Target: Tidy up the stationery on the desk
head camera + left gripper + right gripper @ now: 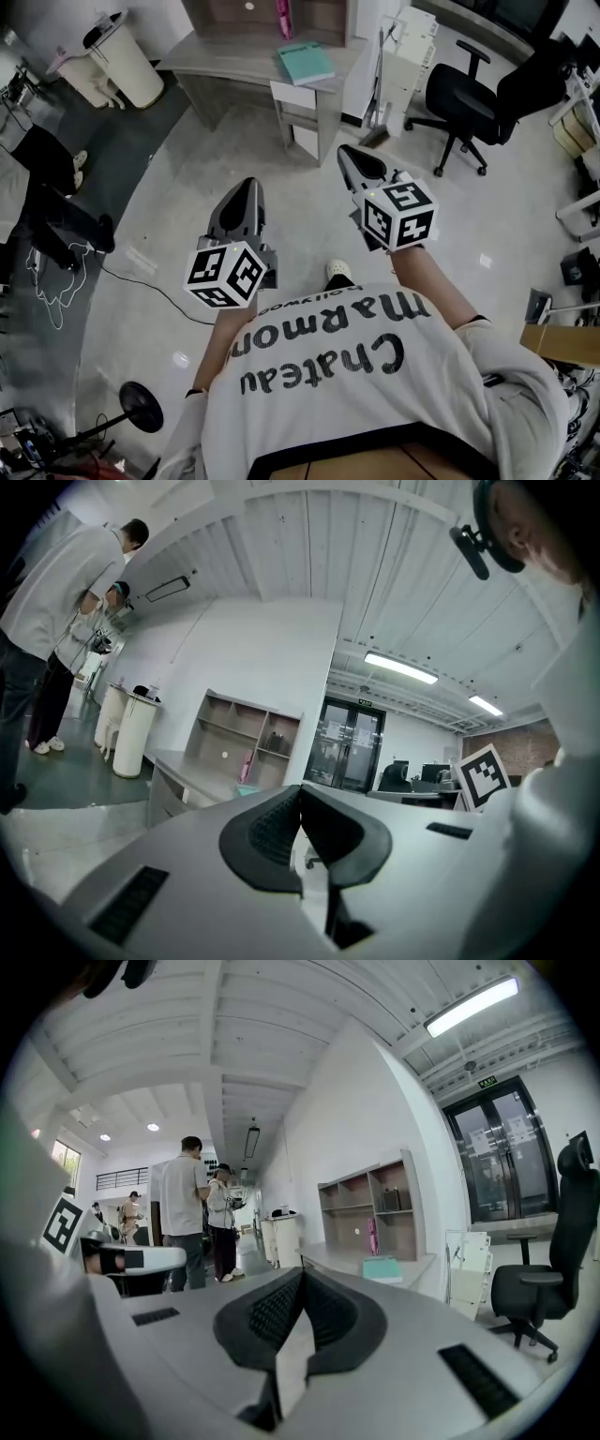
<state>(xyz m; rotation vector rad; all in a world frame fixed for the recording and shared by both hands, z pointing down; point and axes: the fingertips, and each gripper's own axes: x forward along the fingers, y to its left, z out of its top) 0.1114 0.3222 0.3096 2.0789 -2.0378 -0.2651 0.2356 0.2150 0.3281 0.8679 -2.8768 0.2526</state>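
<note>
Stationery is all at the far desk, none in hand. A teal notebook lies flat near the desk's right end, and a pink item stands upright in a compartment of the shelf unit at the back of the desk.

Left gripper and right gripper are held out over bare floor, well short of the desk. Both have jaws pressed together with nothing between them.

Progress: judged as not started. The person is on approach, nothing has been picked or sorted, and the whole tidy is left.

Containers: the shelf compartments look mostly bare. Besides the pink item there is one dark object in an upper compartment, too small to name. A white bin stands far left of the desk; its contents cannot be made out.
</note>
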